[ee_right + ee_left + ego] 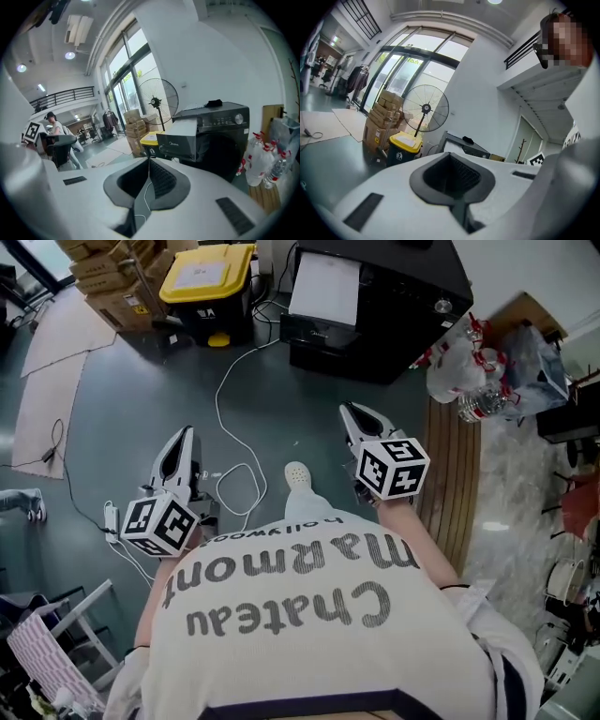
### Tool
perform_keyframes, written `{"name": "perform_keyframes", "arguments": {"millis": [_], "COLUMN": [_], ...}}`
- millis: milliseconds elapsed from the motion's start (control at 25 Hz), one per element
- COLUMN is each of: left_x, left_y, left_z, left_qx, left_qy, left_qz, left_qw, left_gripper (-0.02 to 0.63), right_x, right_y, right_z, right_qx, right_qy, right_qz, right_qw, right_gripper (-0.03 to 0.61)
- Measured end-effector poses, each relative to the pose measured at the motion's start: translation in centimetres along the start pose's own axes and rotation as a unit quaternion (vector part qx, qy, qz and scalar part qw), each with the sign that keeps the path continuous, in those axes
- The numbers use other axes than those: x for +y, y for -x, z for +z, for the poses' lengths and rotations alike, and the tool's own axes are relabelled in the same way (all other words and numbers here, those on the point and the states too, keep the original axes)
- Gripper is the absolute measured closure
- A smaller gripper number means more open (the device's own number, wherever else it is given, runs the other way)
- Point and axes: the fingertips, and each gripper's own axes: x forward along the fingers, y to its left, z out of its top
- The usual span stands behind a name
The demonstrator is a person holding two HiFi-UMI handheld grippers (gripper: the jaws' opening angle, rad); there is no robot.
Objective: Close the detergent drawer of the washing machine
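Note:
The black washing machine stands at the far side of the floor. Its detergent drawer is pulled far out toward me, white on top with a dark front. In the right gripper view the washing machine is ahead and to the right, and the drawer juts out to the left of its door. My right gripper is shut and empty, well short of the drawer. My left gripper hangs shut and empty over the floor at the left, with the machine just beyond its tips.
A yellow-lidded bin and stacked cardboard boxes stand left of the machine, with a pedestal fan behind. A white cable loops over the grey floor. A wooden board and bagged bottles lie right.

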Motion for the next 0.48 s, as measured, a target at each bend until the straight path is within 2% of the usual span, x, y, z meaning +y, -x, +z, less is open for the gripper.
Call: {"name": "perform_keyframes", "arguments": {"millis": [80,240,280,360,480], "left_x": [0.6,1.3,1.5,2.3,3.5], "left_y": [-1.8,-5.3,-6.0,-7.1,-8.8], "left_z": [1.4,3.4,3.6,3.7,3.7], "left_qx": [-0.012,-0.023,-0.022,-0.021,-0.016], "left_qy": [-0.004,-0.005,-0.004,0.001,0.015], "left_qz": [0.012,0.029,0.034,0.049,0.07], "left_qw": [0.9999,0.9993,0.9992,0.9986,0.9973], "left_gripper": [0.606,0.606,0.606,0.606,0.606], "right_x": [-0.4,-2.6,-3.4,-4.7,-6.8], "right_y": [-2.5,-7.1,-8.2,-10.3,-13.1], "right_z": [1.3,2.1,1.7,0.8,-0.6], "right_qx": [0.002,0.018,0.026,0.047,0.065], "right_qy": [0.001,-0.037,-0.044,-0.059,-0.094], "right_qz": [0.026,0.063,0.067,0.077,0.087], "right_qw": [1.0,0.997,0.996,0.994,0.99], "right_gripper": [0.546,0.534,0.515,0.425,0.425]}}
